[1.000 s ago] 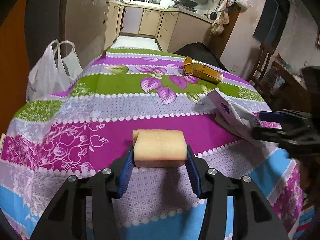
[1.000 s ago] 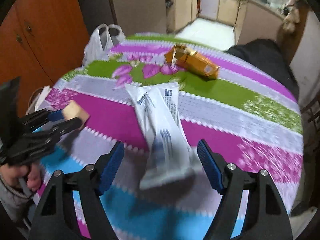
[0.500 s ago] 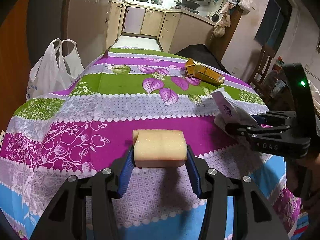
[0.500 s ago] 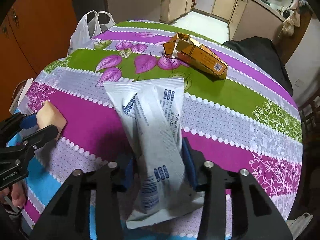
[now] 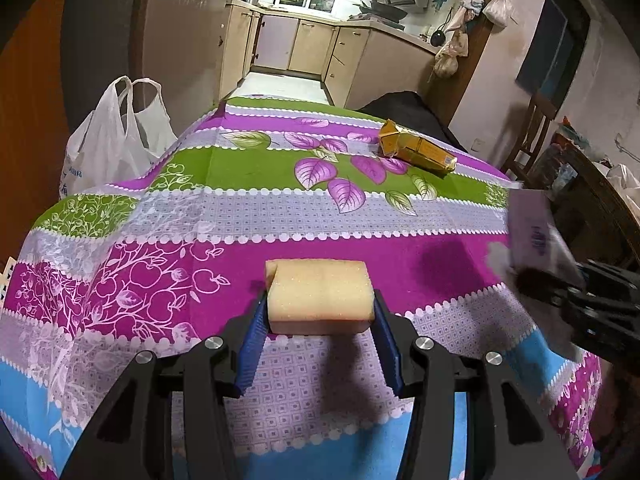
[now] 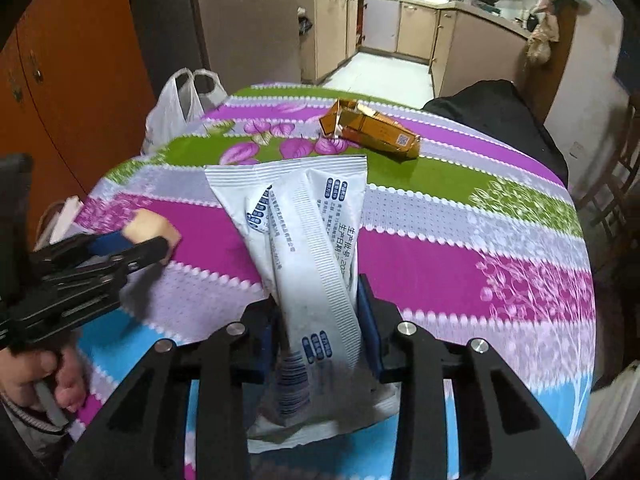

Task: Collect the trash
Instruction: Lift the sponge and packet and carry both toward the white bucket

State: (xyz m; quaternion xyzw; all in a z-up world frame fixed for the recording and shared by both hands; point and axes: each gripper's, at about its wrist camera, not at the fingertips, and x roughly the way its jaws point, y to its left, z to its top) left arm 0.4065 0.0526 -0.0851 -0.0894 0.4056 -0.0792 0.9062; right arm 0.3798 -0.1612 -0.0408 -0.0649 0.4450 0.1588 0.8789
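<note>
Striped floral tablecloth (image 5: 248,216) over a round table, kitchen cabinets behind, left gripper (image 5: 318,318) clamping a pale yellow sponge block (image 5: 320,298) at the near edge, right gripper (image 6: 320,312) just closed on a crumpled white plastic wrapper (image 6: 304,236) lifted near right, orange cardboard carton (image 6: 372,130) far right, white plastic bag (image 5: 112,140) hanging far left.

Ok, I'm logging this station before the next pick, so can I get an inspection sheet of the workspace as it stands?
Surface: table under a striped floral tablecloth, no spill seen.
Job's things: yellow sponge in the left tongs; white wrapper in the right tongs, whose jaws have just been closing on it; orange carton lying at the far side of the cloth.
Clutter: nothing seen.
Grippers: both tongs shut on their loads.
Cables: nothing seen.
Surroundings: white plastic bag hanging at the table's left edge; kitchen cabinets behind.
</note>
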